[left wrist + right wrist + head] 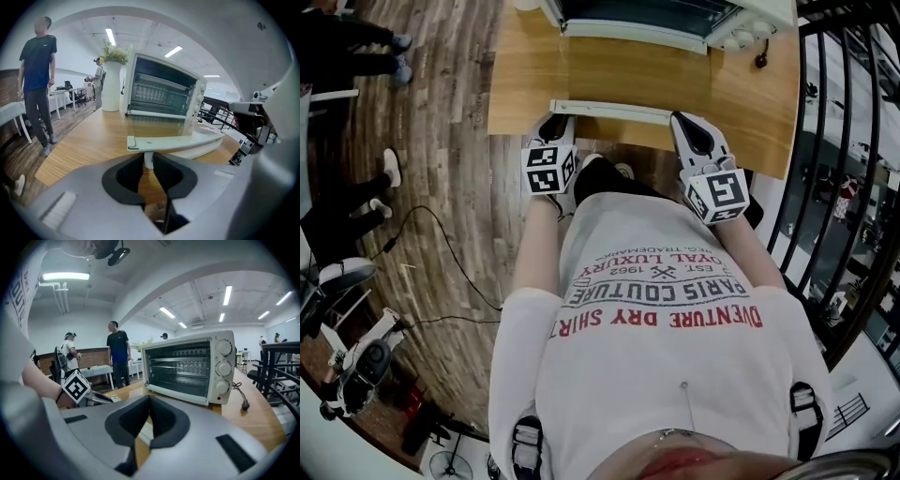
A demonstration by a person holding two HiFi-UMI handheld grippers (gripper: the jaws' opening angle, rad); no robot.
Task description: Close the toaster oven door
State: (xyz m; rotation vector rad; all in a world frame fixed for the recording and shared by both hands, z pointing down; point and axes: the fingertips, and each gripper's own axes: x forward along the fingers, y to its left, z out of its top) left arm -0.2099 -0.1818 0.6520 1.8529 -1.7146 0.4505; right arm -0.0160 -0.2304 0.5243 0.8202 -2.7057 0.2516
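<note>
Pinch: grey left gripper [149, 158] clamped on white handle bar [161, 142] of cream toaster oven's [164, 89] glass door [159, 125], lying flat toward wooden table's [525, 94] near edge. Grey right gripper [148, 400] tips pressed together alongside. Lift along hinge arc, squeeze steady.

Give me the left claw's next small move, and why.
Probably swing the handle up in an arc toward the oven. The left claw already pinches it, and the door lies fully open and flat.
</note>
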